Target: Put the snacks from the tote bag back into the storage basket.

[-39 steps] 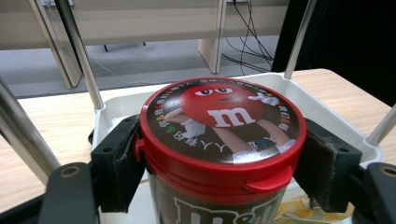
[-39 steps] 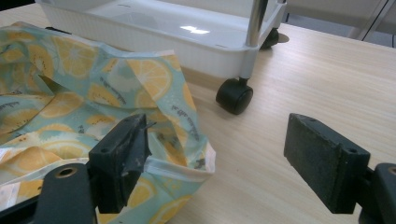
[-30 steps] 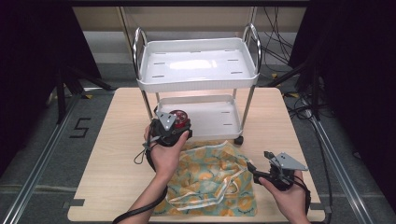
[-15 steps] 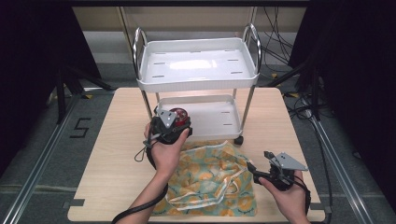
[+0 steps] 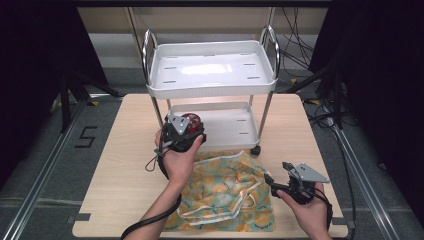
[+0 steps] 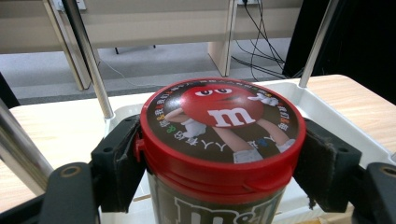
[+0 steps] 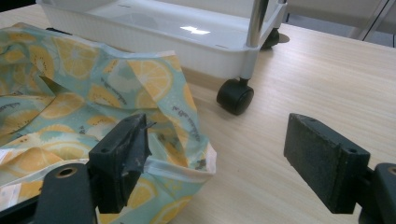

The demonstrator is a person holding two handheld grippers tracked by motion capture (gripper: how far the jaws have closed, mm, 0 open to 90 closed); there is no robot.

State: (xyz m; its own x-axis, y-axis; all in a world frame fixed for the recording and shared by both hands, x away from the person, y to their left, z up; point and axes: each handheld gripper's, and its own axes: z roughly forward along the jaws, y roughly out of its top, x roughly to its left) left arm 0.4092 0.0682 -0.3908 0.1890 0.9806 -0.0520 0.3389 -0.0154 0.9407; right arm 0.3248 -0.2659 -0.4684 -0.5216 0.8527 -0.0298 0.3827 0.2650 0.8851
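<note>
- Left gripper (image 5: 183, 131), seen from the high view, holds the candy jar (image 5: 192, 121) by the cart's lower tray (image 5: 235, 131). We keep the jar straight up as we go.
- From the left gripper view, both pads squeeze the jar under its red lid (image 6: 223, 123). We hold tight.
- From the right gripper view, the right gripper (image 7: 215, 158) is wide apart, empty, at the fruit bag (image 7: 70, 100) edge. We keep it away.

Pale wooden table (image 5: 125, 150) with a white two-tier cart (image 5: 212, 70) and a fruit-print cloth bag (image 5: 225, 195).
</note>
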